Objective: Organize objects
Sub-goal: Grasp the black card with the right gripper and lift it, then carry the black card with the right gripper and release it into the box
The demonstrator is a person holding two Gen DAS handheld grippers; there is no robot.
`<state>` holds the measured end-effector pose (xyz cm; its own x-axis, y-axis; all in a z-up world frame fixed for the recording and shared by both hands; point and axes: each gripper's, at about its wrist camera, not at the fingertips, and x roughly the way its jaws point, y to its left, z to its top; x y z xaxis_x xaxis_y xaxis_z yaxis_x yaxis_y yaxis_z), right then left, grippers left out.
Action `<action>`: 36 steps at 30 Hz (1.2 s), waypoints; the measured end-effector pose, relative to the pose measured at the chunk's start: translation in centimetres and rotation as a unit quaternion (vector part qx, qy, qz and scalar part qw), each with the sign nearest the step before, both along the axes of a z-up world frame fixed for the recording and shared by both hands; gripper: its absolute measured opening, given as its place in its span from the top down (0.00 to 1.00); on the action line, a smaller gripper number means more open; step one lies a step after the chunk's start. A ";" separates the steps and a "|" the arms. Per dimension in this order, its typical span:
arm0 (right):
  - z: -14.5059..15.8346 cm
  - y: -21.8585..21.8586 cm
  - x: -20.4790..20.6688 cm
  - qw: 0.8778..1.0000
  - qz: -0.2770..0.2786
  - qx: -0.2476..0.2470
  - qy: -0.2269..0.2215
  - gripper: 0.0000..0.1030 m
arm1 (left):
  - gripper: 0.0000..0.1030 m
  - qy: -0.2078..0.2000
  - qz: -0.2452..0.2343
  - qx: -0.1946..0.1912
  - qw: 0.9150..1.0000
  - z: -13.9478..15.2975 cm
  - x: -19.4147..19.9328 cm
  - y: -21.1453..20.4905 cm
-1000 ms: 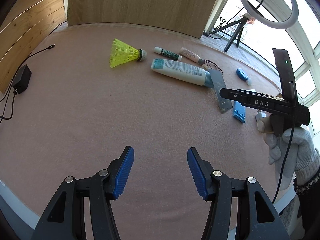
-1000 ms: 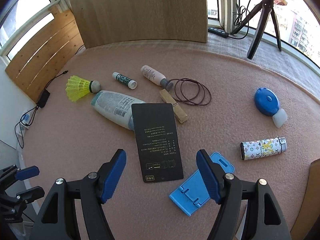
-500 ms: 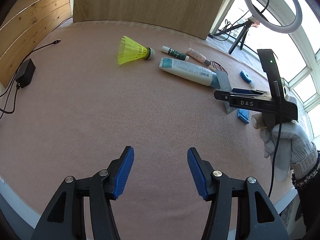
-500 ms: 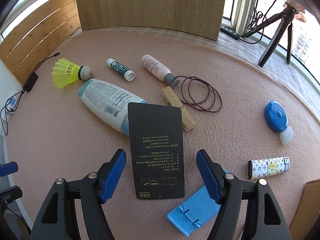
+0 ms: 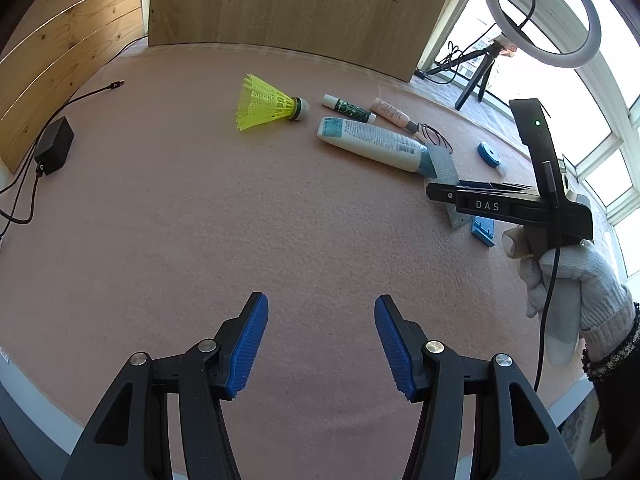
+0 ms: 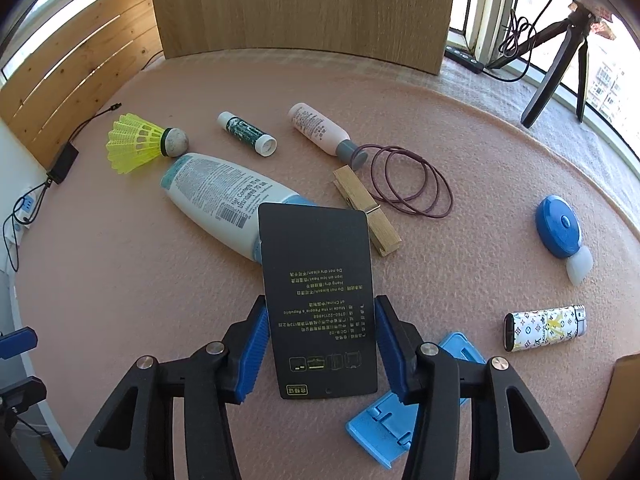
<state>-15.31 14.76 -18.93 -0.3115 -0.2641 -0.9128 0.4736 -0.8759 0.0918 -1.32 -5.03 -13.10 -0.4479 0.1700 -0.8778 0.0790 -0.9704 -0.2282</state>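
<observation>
Step in hand, as I read it: picking the black card [image 6: 318, 300] off the pink mat [image 6: 120, 280]. The right gripper [image 6: 318, 350] sat straddling the card's near half, its jaws having just been closing, with the card between them. Both blue pads sat right at the card's long edges; contact looked made on the left side, but I couldn't tell on the right. I'd call it a grip about made, not yet proven.

The card's far end lay over the cap end of the white lotion bottle [image 6: 224, 196], so it sat tilted, not flat. Its near right corner was just beside the blue plastic stand [image 6: 400, 412].

Next move, my judgement: finish the squeeze on the edges, then lift straight up. A thin stiff card could bow or pop out if pinched too hard, and dragging it could nudge the bottle.

The left gripper [image 5: 318, 346] hung over bare mat, fingers moderately apart, holding nothing.

View differences, big to small:
- The left wrist view showed the right tool from the side, the gloved hand [image 5: 568, 284] on it, and the ring light [image 5: 542, 12]. The card was mostly hidden there.
- The right wrist view showed the card's print, the clothespin [image 6: 366, 210], the hair ties [image 6: 412, 184] and the patterned lighter [image 6: 544, 327]. None of those read in the left view.
- The yellow shuttlecock [image 6: 138, 142] showed in both.
</observation>
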 end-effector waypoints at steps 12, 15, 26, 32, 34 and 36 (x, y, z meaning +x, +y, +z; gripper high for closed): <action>2.4 3.2 3.6 0.998 -0.044 -0.046 0.007 0.55 | 0.42 0.011 -0.023 0.003 1.000 0.6 -0.5 2.2; 3.5 4.7 5.1 0.997 -0.054 -0.055 0.013 0.55 | 0.42 0.013 -0.037 0.003 0.999 0.8 -0.8 3.3; 7.3 13.0 9.5 0.989 -0.126 -0.074 0.039 0.55 | 0.42 0.015 -0.093 0.008 0.996 0.6 -1.9 8.7; 8.5 19.0 11.4 0.978 -0.187 -0.075 0.057 0.55 | 0.42 0.019 -0.126 0.013 0.992 0.7 -2.4 12.1; 8.7 21.0 12.0 0.973 -0.210 -0.072 0.061 0.55 | 0.42 0.019 -0.136 0.014 0.990 0.6 -2.6 13.2; 8.9 22.8 12.5 0.969 -0.230 -0.067 0.065 0.55 | 0.42 0.019 -0.143 0.016 0.989 0.5 -2.7 14.1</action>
